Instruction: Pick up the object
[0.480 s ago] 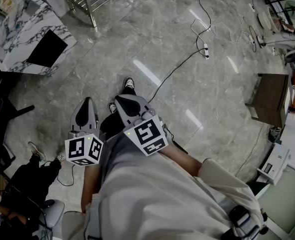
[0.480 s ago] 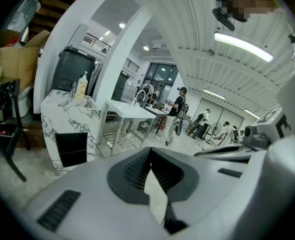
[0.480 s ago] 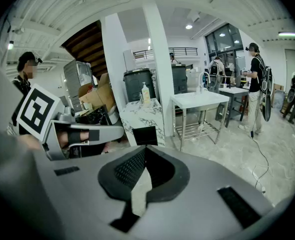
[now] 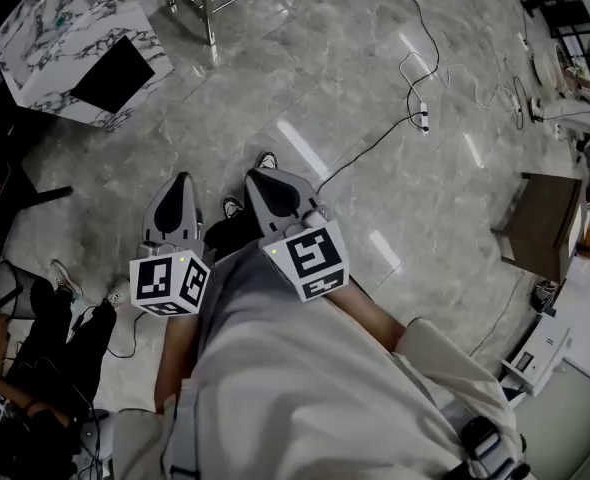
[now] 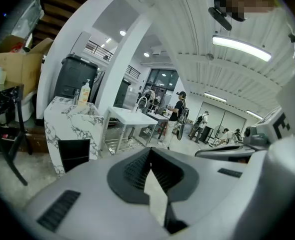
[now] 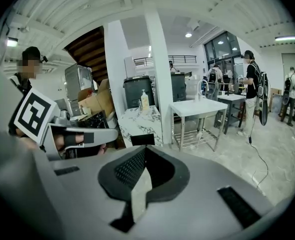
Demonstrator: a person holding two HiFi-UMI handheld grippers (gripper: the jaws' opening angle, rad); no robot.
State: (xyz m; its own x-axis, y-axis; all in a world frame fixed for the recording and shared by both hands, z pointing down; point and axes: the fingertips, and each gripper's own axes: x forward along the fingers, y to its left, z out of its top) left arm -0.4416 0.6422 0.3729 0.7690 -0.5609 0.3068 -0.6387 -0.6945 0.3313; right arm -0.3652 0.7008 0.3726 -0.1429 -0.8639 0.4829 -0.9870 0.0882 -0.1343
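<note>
Underfoot, just ahead of the person's dark-and-white shoes (image 4: 265, 160), a thin dark cable (image 4: 365, 150) trails across the glossy grey stone floor (image 4: 305, 78); a step forward could snag it. Farther off, the marble-patterned cabinet (image 4: 70, 38) and the brown wooden stool (image 4: 540, 213) show nothing identifiable as the object, so a wrong target is possible. Held at the waist, the left grey two-jaw gripper (image 4: 183, 180) and right grey two-jaw gripper (image 4: 260, 175) have their jaws fully together, empty, touching nothing. Unopened, they would merely shove the object.

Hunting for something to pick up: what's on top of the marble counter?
A bottle stands on the marble counter. The rest of its top cannot be made out.
</note>
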